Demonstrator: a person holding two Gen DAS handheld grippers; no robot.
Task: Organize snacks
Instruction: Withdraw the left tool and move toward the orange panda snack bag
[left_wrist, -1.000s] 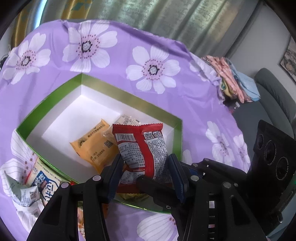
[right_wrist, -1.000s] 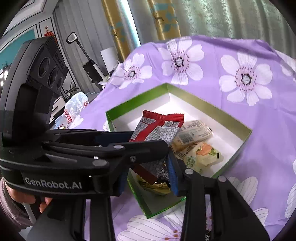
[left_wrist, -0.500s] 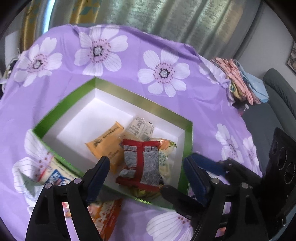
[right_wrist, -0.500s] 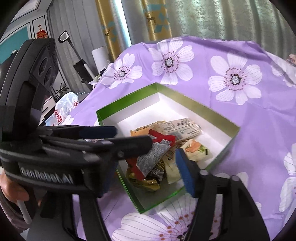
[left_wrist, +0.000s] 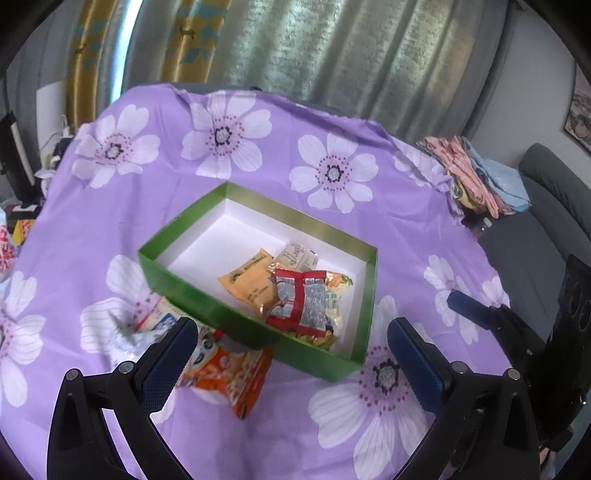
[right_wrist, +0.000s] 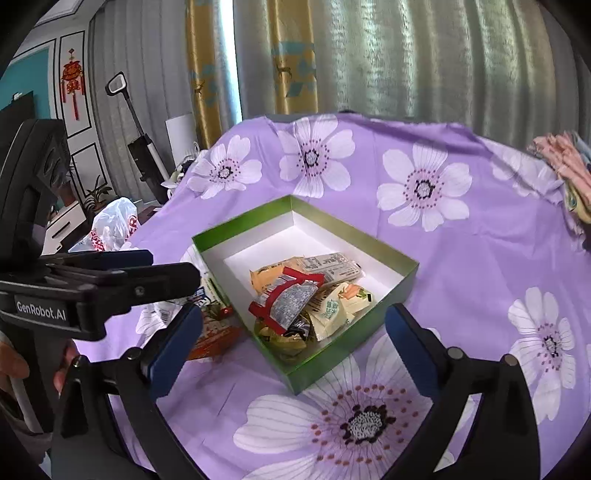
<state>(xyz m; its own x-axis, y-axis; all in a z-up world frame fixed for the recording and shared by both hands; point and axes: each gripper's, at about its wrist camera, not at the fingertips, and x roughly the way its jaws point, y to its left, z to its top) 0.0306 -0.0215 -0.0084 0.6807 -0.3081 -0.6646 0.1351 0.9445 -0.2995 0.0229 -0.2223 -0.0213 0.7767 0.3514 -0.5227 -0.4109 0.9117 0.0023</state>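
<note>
Green card box (left_wrist: 207, 317), white inside, open-topped, set near the middle of the purple flowered cloth (left_wrist: 424, 229) that covers the surface; the open top presumably serves for dropping packets in from above; contents heaped toward its near corner: red packet (left_wrist: 301, 301) uppermost, printed side up, lying across an orange packet (left_wrist: 247, 282), a pale printed packet (left_wrist: 297, 258) and a yellowish packet (right_wrist: 332, 308); far half of the box floor bare, so room remains. Outside, against the box's near-left wall: orange snack bag (left_wrist: 236, 373) and a white-and-blue packet (left_wrist: 159, 321), flat on the cloth, judged the items not yet sorted. Left claw (left_wrist: 291, 356): fingers spread wide, nothing between them, poised above the near edge of the box and the orange snack bag. Right claw (right_wrist: 293, 341): likewise spread wide and bare, over the box's near corner. Folded clothes (left_wrist: 480, 177) at the far right edge, apart from the work.
</note>
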